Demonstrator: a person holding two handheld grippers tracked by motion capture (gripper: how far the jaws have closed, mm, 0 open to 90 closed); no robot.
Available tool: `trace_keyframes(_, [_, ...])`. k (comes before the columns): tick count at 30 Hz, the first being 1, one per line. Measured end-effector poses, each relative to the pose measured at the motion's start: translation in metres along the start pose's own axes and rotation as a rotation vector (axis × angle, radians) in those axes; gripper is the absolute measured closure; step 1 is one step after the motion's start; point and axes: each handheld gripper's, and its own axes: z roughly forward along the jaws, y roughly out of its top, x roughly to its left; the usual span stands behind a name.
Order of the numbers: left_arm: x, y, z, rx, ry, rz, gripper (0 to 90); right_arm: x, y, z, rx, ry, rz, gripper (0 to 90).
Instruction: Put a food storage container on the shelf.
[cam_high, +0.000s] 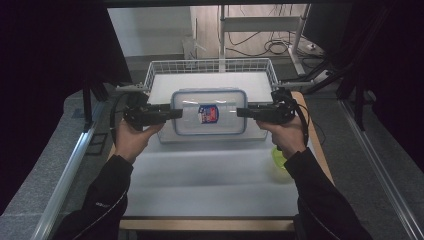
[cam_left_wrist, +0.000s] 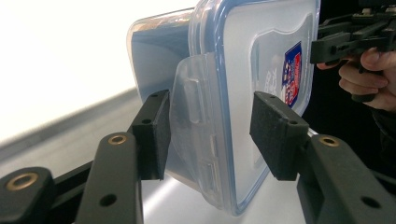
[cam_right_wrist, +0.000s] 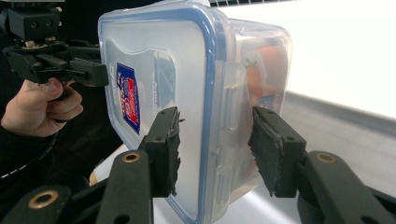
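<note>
Box (cam_high: 209, 111) with clipped lid, gripped at both short ends between my left jaws (cam_high: 176, 113) and right jaws (cam_high: 243, 113), hangs above the tabletop (cam_high: 200, 175) before a wire basket (cam_high: 155, 67). Lifting seems done; placing remains.

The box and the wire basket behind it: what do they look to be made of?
The box looks like clear, glossy plastic: the inside shows through its walls. Its lid seems frosted plastic with a blue rim and moulded latch flaps. The basket looks like white-coated metal wire in an open grid, though the coating is a guess.
</note>
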Motion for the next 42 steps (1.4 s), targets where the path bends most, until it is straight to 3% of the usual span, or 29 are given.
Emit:
trace_keyframes(6, [0.007, 0.020, 0.003, -0.001, -0.005, 0.003, 49.1, -0.005, 0.020, -0.001, -0.014, -0.006, 0.002, 53.4])
trace_keyframes(16, [0.021, 0.041, 0.011, -0.015, -0.009, -0.013, 49.1, -0.015, 0.048, 0.003, -0.030, -0.023, 0.011, 53.2])
trace_keyframes(27, [0.036, 0.059, 0.021, -0.018, 0.005, -0.031, 49.1, -0.034, 0.064, 0.014, -0.057, -0.014, 0.057, 53.0])
trace_keyframes(36, [0.046, 0.065, 0.026, -0.023, 0.001, -0.054, 49.0, -0.047, 0.071, 0.022, -0.053, -0.004, 0.101, 52.6])
trace_keyframes(39, [0.047, 0.066, 0.026, -0.018, 0.001, -0.044, 49.2, -0.048, 0.073, 0.024, -0.053, -0.011, 0.100, 52.0])
trace_keyframes(42, [0.045, 0.066, 0.027, -0.012, 0.020, -0.008, 48.0, -0.048, 0.073, 0.025, -0.059, -0.019, 0.082, 51.2])
